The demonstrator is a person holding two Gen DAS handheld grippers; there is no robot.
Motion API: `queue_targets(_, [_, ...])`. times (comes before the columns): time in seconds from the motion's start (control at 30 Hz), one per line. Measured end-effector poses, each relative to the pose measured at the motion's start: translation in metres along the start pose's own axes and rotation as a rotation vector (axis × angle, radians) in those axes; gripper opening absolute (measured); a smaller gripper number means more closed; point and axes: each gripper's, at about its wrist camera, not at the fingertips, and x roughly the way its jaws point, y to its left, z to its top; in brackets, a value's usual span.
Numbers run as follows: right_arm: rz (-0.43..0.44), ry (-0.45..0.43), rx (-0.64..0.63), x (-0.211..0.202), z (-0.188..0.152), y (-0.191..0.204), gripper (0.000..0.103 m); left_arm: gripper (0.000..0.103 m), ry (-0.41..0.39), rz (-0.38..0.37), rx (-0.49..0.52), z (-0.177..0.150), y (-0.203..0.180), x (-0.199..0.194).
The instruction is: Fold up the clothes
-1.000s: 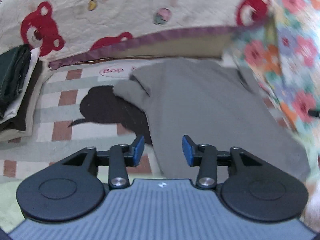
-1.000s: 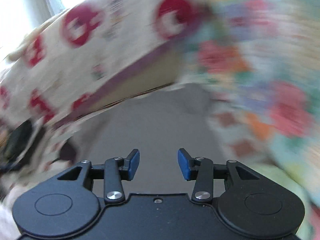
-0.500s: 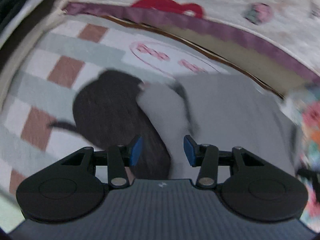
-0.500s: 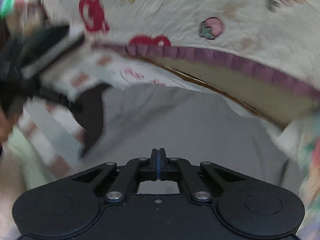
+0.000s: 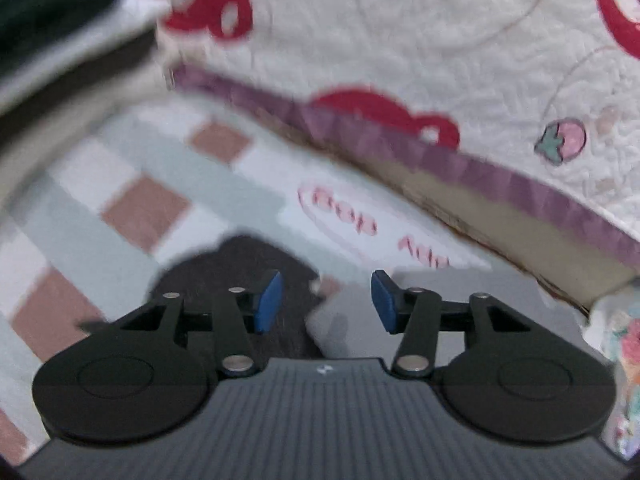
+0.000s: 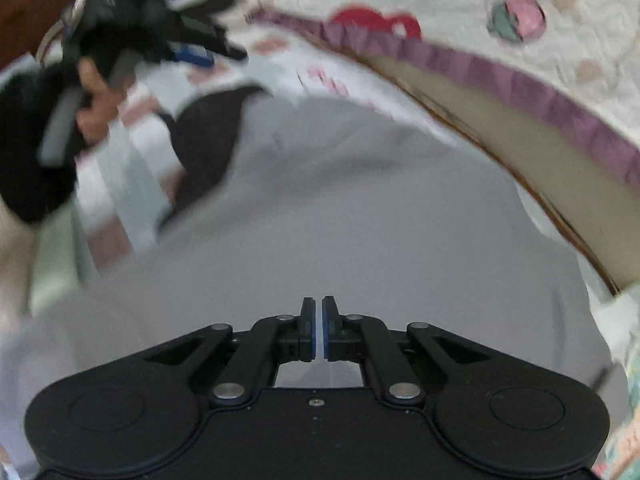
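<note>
Left claw [image 5: 324,300] hangs wide open, empty, above the grey garment's [image 6: 360,220] edge, while right claw [image 6: 319,330] is nearly closed, grip on cloth unclear.

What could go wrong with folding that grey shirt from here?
The right tool looks shut on the grey shirt, though the pinch itself is hard to see; a thin pinch might slip. The left tool is open over the edge where the shirt overlaps a dark garment, so it might grab both.
</note>
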Motion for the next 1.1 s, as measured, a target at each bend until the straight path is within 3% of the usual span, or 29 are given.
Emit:
queue_targets(0.07, [0.003,0.005,0.043,0.002,-0.007,-0.017,0.006,0.049,0.0,0.011,0.02,-0.003,0.002,0.004])
queue_targets(0.17, [-0.008,-0.007,0.067,0.012,-0.008,-0.037,0.009,0.049,-0.099,0.179,0.182,-0.007,-0.01,0.007])
queue_targets(0.2, [-0.016,-0.014,0.032,0.017,-0.009,-0.039,0.009,0.049,-0.101,0.203,0.197,-0.007,-0.008,0.011])
queue_targets(0.23, [-0.023,-0.021,-0.019,0.022,-0.009,-0.037,0.006,0.049,-0.086,0.186,0.176,-0.006,-0.004,0.017])
queue_targets(0.3, [-0.037,-0.03,-0.086,0.033,-0.007,-0.033,0.003,0.049,-0.008,0.077,0.074,-0.001,0.007,0.027])
queue_targets(0.37, [-0.024,-0.037,-0.053,0.041,0.001,-0.032,0.003,0.049,0.036,0.001,0.016,-0.001,0.012,0.033])
queue_targets(0.47, [-0.001,-0.078,-0.053,0.052,0.013,-0.026,0.004,0.055,0.025,0.036,0.074,-0.003,0.003,0.029])
queue_targets(0.57, [0.021,-0.109,-0.023,0.064,0.023,-0.025,0.006,0.061,0.02,0.006,0.047,-0.004,0.004,0.027])
queue_targets(0.73, [0.042,-0.133,0.026,0.087,0.038,-0.028,0.006,0.065,0.15,-0.093,0.04,-0.01,-0.001,0.046])
queue_targets(0.83, [0.049,-0.143,0.058,0.101,0.042,-0.028,0.007,0.066,0.088,-0.016,0.087,-0.012,-0.006,0.039])
queue_targets(0.93, [0.035,-0.159,0.072,0.112,0.044,-0.027,0.007,0.072,0.077,-0.013,0.151,-0.011,-0.006,0.036])
queue_targets(1.1, [0.005,-0.181,0.104,0.124,0.045,-0.023,0.009,0.072,0.104,-0.061,0.05,-0.009,0.004,0.045])
